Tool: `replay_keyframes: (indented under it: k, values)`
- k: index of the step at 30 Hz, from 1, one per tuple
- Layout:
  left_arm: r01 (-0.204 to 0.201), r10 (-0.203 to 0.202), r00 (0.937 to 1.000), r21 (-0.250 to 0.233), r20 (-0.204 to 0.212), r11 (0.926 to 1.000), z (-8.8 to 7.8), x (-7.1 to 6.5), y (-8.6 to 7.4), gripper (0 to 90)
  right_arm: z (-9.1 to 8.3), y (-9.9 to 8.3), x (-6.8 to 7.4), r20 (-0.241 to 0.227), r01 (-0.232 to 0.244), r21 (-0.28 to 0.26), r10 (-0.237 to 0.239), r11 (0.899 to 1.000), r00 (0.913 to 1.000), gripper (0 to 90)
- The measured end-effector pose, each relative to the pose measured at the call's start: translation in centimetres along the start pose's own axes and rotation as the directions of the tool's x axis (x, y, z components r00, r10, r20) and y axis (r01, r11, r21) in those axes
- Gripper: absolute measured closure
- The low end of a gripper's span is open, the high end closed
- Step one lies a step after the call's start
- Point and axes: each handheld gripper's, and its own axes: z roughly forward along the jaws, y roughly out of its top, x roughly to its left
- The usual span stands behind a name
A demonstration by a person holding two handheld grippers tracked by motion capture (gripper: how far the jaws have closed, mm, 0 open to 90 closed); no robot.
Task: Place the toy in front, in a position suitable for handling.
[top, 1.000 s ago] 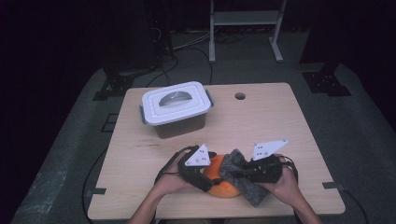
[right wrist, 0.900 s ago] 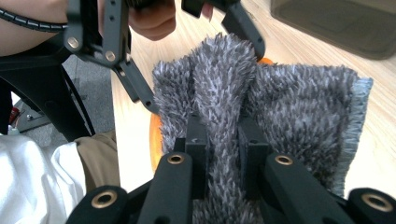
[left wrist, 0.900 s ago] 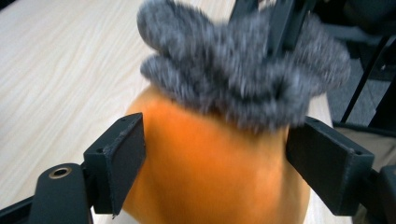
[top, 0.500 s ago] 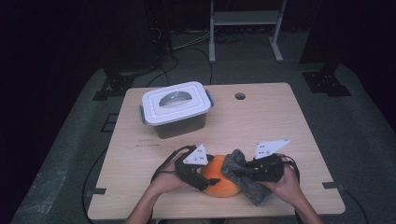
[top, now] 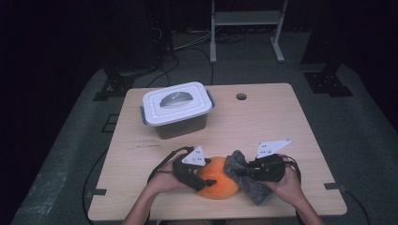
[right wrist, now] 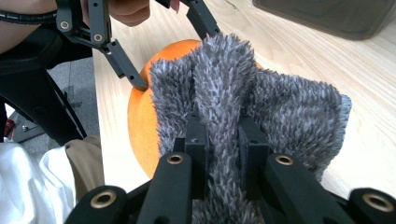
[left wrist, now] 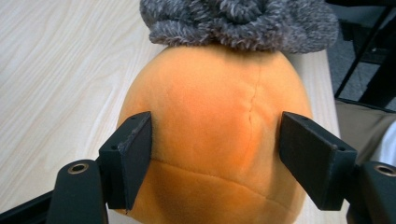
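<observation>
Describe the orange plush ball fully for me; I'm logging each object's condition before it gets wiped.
The orange plush ball is rounded, soft-looking and short-napped, with stitched seams curving across it. It rests on the wooden table near the person's edge. The left gripper straddles it, one jaw at each side; whether they press it I cannot tell. A fuzzy grey cloth, pinched in the right gripper, lies against its far side in the left gripper view. No stains or tears show.
</observation>
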Motion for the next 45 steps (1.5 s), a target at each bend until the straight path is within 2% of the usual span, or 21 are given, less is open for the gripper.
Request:
replay_keyframes:
  k: [1, 2, 3, 4, 6, 8, 11, 17, 18, 20, 24, 26, 28, 31, 33, 36, 40, 43, 45]
  values:
    - [-0.017, 0.017, 0.9998, -0.003, -0.011, 0.9999, 0.0, -0.1, 0.2, 26.1, 0.1, 0.1, 0.1, -0.001, 0.005, 0.001, -0.005, 1.0, 1.0, 77.1]
    - [-0.017, 0.017, 0.9998, -0.003, -0.011, 0.9999, 0.0, -0.1, 0.2, 23.8, 0.1, 0.1, 0.1, -0.001, 0.005, 0.001, -0.005, 1.0, 1.0, 77.1]
    - [-0.033, 0.031, 0.9987, -0.048, -0.039, 0.9983, 0.0, -0.3, 0.5, 18.5, 0.3, 0.4, 0.4, 0.003, 0.022, -0.002, -0.022, 1.0, 0.9997, 77.0]
    - [-0.032, 0.03, 0.9986, -0.063, -0.043, 0.9975, 0.2, -0.3, 0.6, 18.0, 0.4, 0.5, 0.5, -0.001, 0.023, -0.008, -0.023, 1.0, 0.9997, 77.1]
    - [-0.037, 0.034, 0.9981, -0.044, -0.05, 0.9984, 0.5, -0.3, 0.6, 18.7, 0.5, 0.6, 0.6, -0.001, 0.027, -0.008, -0.027, 1.0, 0.9996, 77.1]
    - [-0.018, 0.017, 0.9991, -0.041, -0.039, 0.999, 0.5, -0.1, 0.2, 25.5, 0.6, 0.5, 0.4, 0.003, 0.017, -0.007, -0.017, 1.0, 0.9998, 77.0]
    - [0.01, -0.011, 0.9997, -0.042, -0.024, 0.9991, 0.3, 0.2, -0.3, 30.0, 0.5, 0.0, -0.4, -0.011, -0.02, -0.012, 0.019, 1.0, 0.9998, 77.0]
    - [0.043, -0.043, 0.9991, -0.046, -0.004, 0.998, -0.1, 0.7, -1.0, 30.5, 0.4, -0.8, -1.2, -0.009, -0.067, 0.01, 0.067, 0.998, 0.9977, 76.9]
    - [0.049, -0.049, 0.9988, -0.047, 0.004, 0.9977, -0.2, 0.8, -1.2, 30.5, 0.2, -1.3, -1.8, -0.006, -0.1, 0.029, 0.1, 0.995, 0.995, 76.8]
    - [0.053, -0.052, 0.9985, -0.041, 0.013, 0.9978, -0.2, 0.8, -1.2, 30.5, 0.0, -1.4, -2.0, 0.004, -0.112, 0.033, 0.112, 0.993, 0.9937, 76.8]
    - [0.044, -0.044, 0.9988, -0.037, 0.021, 0.9983, -0.2, 0.7, -1.2, 30.6, -0.8, -0.5, -1.6, -0.01, -0.101, -0.034, 0.101, 0.994, 0.9948, 76.9]
    - [0.049, -0.048, 0.9986, -0.038, 0.02, 0.9981, -0.2, 0.7, -1.2, 30.6, -0.6, -0.3, -1.5, -0.008, -0.091, -0.028, 0.091, 0.995, 0.9958, 76.9]
    - [0.05, -0.049, 0.9987, -0.04, 0.017, 0.998, -0.3, 0.8, -1.3, 30.5, -0.1, -0.5, -1.5, -0.01, -0.093, -0.001, 0.093, 0.996, 0.9957, 76.8]
    - [0.05, -0.049, 0.9987, -0.037, 0.014, 0.9981, -0.4, 0.8, -1.3, 30.5, 0.3, -0.9, -1.7, -0.024, -0.107, 0.02, 0.108, 0.994, 0.9939, 76.7]
    - [0.056, -0.055, 0.9984, -0.036, 0.017, 0.9978, -0.4, 0.9, -1.3, 30.5, 0.2, -1.1, -1.8, -0.007, -0.108, 0.04, 0.109, 0.993, 0.994, 76.8]
    - [0.05, -0.05, 0.9986, -0.031, 0.02, 0.9983, -0.4, 0.8, -1.2, 30.5, -0.3, -1.2, -1.7, -0.003, -0.109, 0.028, 0.109, 0.994, 0.994, 76.8]
    - [0.034, -0.034, 0.9992, -0.025, 0.023, 0.9991, -0.4, 0.5, -1.0, 30.2, -0.5, -0.1, -1.1, -0.02, -0.091, -0.041, 0.09, 0.995, 0.9957, 76.7]
    - [0.027, -0.026, 0.9993, -0.028, 0.025, 0.9992, -0.5, 0.4, -0.8, 27.7, 0.4, 0.1, -0.7, -0.033, -0.065, -0.016, 0.065, 0.998, 0.9974, 76.3]
    - [0.021, -0.02, 0.9995, -0.03, 0.023, 0.9994, -0.5, 0.4, -0.6, 20.8, 0.9, -0.2, -0.5, -0.046, -0.053, 0.015, 0.054, 0.998, 0.9975, 76.3]
